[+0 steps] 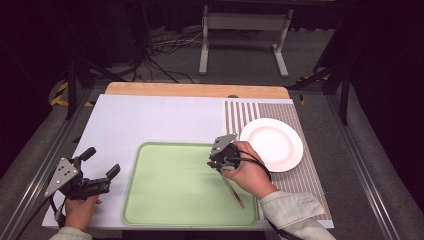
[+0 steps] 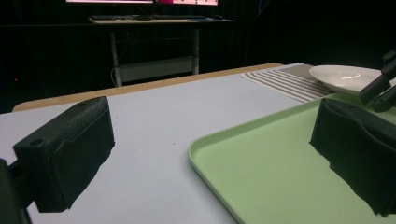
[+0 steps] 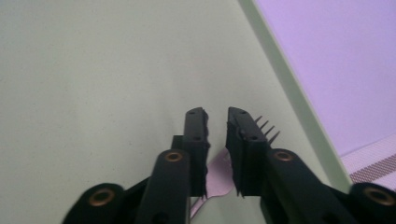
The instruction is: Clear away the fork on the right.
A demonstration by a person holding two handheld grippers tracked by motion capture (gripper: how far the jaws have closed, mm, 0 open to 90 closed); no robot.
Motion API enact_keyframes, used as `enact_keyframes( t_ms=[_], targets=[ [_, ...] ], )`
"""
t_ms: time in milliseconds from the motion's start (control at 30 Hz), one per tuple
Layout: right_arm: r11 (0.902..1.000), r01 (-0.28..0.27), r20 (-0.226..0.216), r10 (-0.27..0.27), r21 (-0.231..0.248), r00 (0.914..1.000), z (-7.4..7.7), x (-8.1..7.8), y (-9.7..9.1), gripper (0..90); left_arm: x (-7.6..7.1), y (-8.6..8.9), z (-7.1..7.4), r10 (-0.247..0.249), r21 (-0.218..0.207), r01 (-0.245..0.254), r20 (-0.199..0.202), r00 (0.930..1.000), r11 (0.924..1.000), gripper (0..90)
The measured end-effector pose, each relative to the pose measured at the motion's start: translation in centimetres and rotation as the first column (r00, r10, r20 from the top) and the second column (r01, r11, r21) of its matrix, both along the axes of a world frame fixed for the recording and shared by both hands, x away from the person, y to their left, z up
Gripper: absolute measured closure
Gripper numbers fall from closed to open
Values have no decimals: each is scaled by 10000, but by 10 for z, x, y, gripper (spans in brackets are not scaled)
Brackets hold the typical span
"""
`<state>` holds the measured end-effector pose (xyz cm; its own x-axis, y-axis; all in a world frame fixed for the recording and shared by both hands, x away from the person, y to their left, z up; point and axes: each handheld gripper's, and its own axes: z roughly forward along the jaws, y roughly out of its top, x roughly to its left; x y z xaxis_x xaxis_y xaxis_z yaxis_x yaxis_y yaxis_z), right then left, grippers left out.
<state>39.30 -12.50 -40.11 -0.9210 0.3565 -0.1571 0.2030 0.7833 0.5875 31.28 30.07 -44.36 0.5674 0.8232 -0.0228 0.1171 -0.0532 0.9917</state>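
Two grippers are at work, and we go from the near edge outward. Our left gripper [image 1: 102,167] rests at the near left on the white board [image 1: 165,117], jaws spread wide with nothing between them, just left of the green tray [image 1: 170,200]. Our right gripper [image 1: 218,161] is over the tray's right part, its jaws drawn nearly together around a fork [image 1: 233,190]; in the right gripper view the tines [image 3: 265,127] poke out past the right jaw and the pale neck shows between the pads, though we cannot tell whether they already press on it. The handle lies on the tray, running toward the near edge.

To do this well, we judge we should close squarely on the flat neck, keep the fork level, and lift straight up so the handle clears the rim.

Farther right, a white plate [image 1: 272,144] sits on a striped placemat [image 1: 300,175]. Beyond the board lies a wooden tabletop edge [image 1: 195,90], then grey floor with cables [image 1: 165,50] and a white desk frame [image 1: 245,35] in a dark room.
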Motion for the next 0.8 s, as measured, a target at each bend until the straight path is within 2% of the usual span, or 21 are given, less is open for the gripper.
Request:
enact_keyframes(
  t_ms=[33, 200, 400, 800],
  targets=[
    [9999, -104, -48, 104, 10, 9999, -4, 0, 2, 838, 0, 0, 0, 1, 22, -1, 5, 10000, 10000, 3],
    [9999, -125, -228, 124, -45, 9997, -15, 3, 7, 898, 0, 0, 0, 4, 16, -4, 16, 10000, 10000, 3],
    [9998, -19, -463, 9, -202, 9989, -26, 7, 9, 900, 0, 1, 0, -6, 18, 6, 21, 10000, 10000, 3],
    [9995, 85, -535, -101, -296, 9985, -34, 13, 8, 900, 0, 0, 0, -7, 23, 7, 29, 10000, 10000, 3]
  ],
)
